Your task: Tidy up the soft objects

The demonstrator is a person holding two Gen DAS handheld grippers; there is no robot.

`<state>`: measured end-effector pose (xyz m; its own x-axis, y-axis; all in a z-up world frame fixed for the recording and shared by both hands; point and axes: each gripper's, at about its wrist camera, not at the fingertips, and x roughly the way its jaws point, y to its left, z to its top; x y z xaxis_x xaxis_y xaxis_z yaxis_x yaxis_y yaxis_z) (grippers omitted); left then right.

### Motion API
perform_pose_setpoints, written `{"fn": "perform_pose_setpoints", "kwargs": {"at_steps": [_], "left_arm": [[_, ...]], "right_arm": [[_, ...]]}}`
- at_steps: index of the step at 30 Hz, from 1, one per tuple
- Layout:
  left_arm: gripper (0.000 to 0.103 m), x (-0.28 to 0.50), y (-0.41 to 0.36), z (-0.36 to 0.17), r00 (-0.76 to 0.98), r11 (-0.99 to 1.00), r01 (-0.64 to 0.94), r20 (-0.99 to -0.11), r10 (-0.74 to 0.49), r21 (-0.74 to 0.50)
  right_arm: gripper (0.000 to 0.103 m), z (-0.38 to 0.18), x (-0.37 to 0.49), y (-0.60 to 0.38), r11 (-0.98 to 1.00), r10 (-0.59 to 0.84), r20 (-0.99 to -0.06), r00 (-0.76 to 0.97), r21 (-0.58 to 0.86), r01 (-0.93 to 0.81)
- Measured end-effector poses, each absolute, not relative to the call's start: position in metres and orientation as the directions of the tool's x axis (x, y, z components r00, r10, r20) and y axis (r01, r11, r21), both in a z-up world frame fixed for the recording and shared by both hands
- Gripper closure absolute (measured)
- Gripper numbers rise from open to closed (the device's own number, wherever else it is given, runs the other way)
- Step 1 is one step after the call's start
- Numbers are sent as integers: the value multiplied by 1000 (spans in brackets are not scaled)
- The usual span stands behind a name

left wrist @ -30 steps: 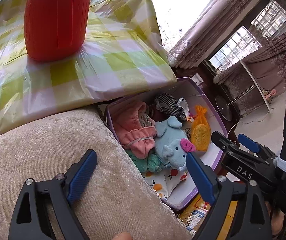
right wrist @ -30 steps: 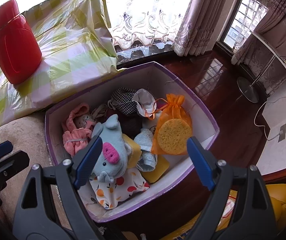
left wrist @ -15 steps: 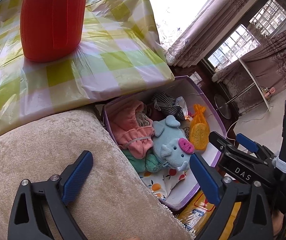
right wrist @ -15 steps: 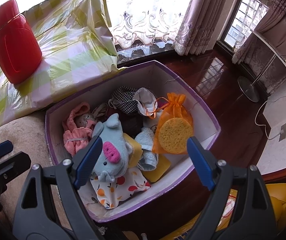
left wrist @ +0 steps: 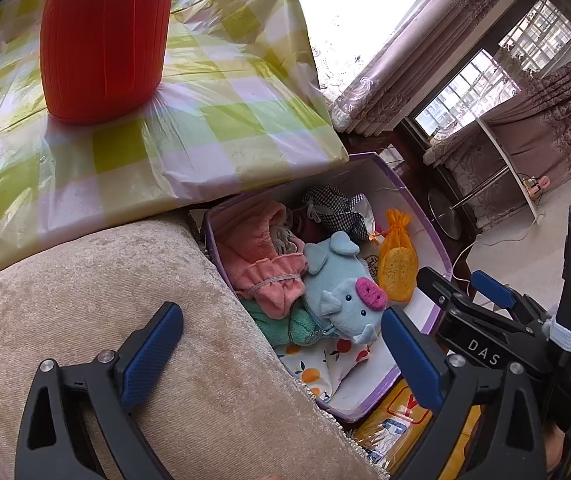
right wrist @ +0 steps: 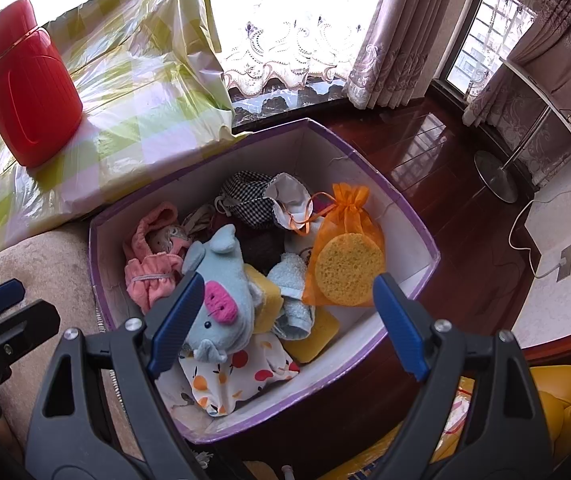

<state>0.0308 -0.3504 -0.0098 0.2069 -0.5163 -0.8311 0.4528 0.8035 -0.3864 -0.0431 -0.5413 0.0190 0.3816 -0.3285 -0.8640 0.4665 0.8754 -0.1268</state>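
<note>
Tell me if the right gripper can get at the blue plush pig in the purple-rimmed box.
Probably yes: the blue plush pig lies on top of the pile, uncovered, and the right gripper hovers above with jaws open.

Blue plush pig atop clothes in purple-rimmed box

A red jug stands on a checked plastic-wrapped bundle. Adjacent: beige cushion, curtains, dark wood floor.
</note>
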Motion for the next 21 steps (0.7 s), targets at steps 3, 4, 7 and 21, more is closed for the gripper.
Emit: {"fn": "perform_pose_setpoints", "kwargs": {"at_steps": [3,4,7,21], "left_arm": [[2,31,-351,-10,207,804,453,-831,-516,-386],[2,31,-351,-10,207,804,453,-831,-516,-386],[2,31,-351,-10,207,804,453,-831,-516,-386],[0,30,-358,-11,223,792,482,-822,-524,-374]], "right_arm": [[15,19,-43,-542,875,-328,-864,382,-125,467],[15,19,-43,-542,875,-328,-864,382,-125,467],[15,18,-43,-542,875,-327,-866,379,-126,468],[15,20,-47,-544,869,-327,-866,379,-118,480]]}}
